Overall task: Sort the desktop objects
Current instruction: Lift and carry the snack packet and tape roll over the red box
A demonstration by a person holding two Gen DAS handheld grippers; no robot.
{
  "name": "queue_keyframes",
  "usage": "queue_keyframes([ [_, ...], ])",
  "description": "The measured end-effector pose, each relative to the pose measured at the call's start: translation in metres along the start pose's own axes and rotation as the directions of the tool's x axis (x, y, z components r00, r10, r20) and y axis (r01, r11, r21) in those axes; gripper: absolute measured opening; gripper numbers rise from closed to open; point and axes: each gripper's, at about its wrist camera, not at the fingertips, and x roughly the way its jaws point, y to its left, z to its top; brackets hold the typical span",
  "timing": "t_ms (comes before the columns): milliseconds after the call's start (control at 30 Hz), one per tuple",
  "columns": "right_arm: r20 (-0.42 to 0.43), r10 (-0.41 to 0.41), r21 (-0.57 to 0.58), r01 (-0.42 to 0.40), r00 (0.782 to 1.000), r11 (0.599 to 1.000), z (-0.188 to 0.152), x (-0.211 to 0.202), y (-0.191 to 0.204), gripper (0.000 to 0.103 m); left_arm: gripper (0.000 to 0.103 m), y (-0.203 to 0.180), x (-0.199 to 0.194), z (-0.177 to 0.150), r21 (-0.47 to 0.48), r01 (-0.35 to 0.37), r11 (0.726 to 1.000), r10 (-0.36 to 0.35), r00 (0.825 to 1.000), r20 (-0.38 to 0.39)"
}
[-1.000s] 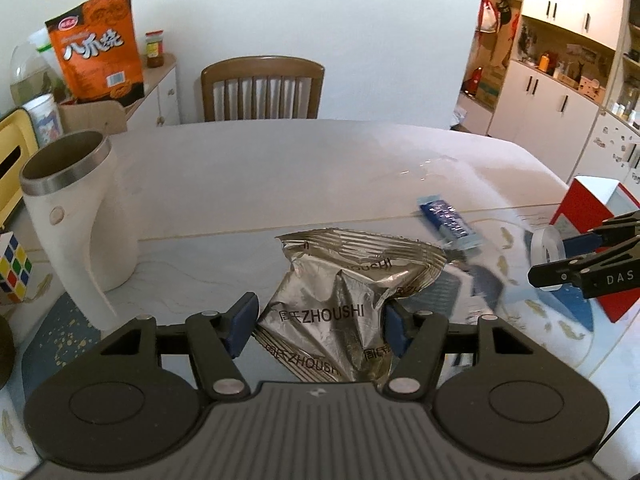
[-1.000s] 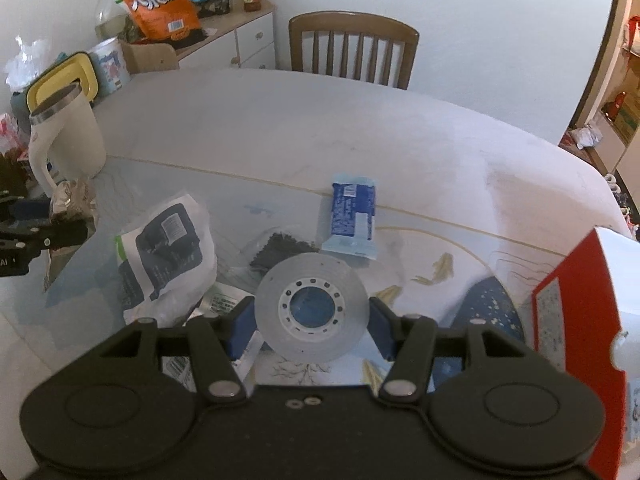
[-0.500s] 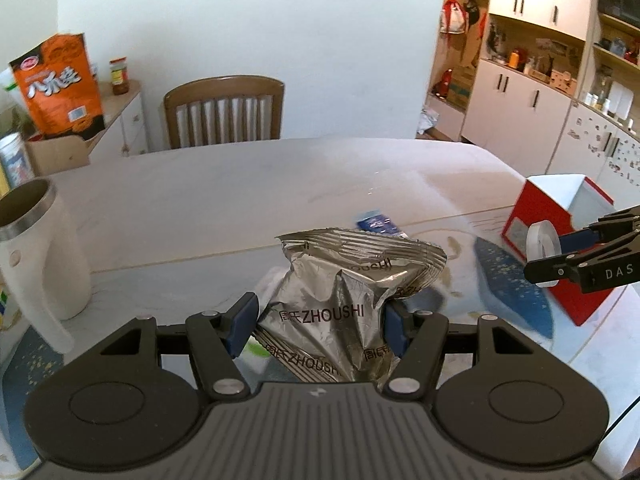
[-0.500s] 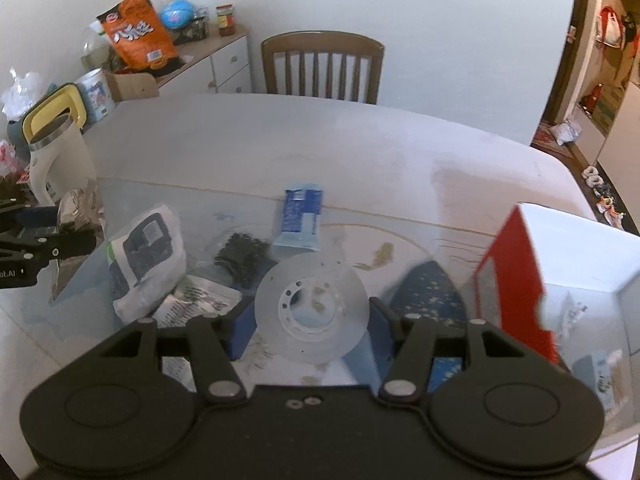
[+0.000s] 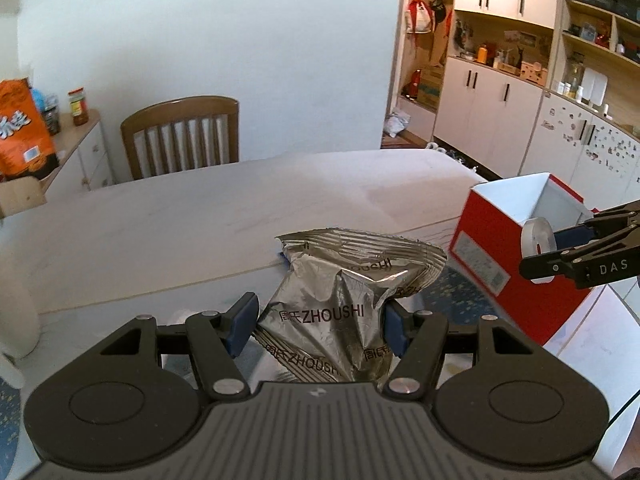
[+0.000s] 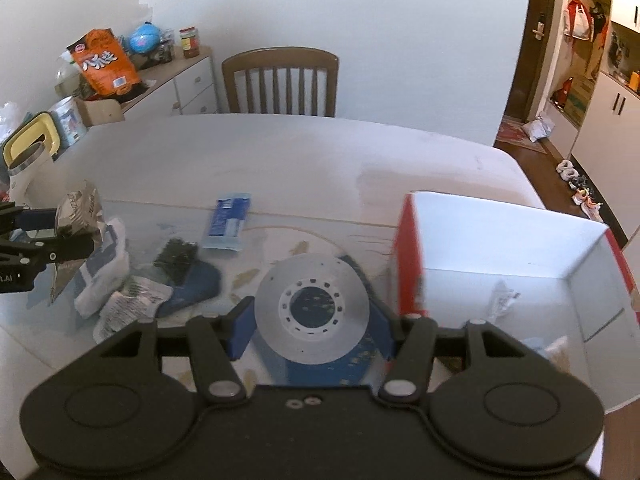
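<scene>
My left gripper point(image 5: 318, 322) is shut on a crumpled silver ZHOUSHI snack bag point(image 5: 348, 288) and holds it above the table. It also shows in the right wrist view point(image 6: 78, 214) at the far left. My right gripper point(image 6: 312, 320) is shut on a clear tape roll point(image 6: 312, 306), held above the table just left of the open red box point(image 6: 408, 256). In the left wrist view the tape roll point(image 5: 538, 242) hangs in front of the red box point(image 5: 496, 256). The box has a white inside with a few small items.
On the table lie a blue packet point(image 6: 228, 222), a black packet point(image 6: 176, 254) and white wrappers point(image 6: 128, 304). A white mug point(image 6: 28, 172) stands at the left edge. A wooden chair point(image 5: 180, 136) is behind the table. A sideboard with an orange bag point(image 6: 104, 64) is at the left.
Both grippers have swung to the right with their loads. The red box has come closer in both views, and the tape roll now sits beside its open top.
</scene>
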Motion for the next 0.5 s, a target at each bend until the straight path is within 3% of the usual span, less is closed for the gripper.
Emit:
queue_keyframes([
  [500,0.011,0.000,0.019,0.000,1.000,1.000,-0.007,-0.010,-0.087,0.058,0.064,-0.095,0.030,0.031,0.040,0.029,0.999,-0.029,1.000,0.006],
])
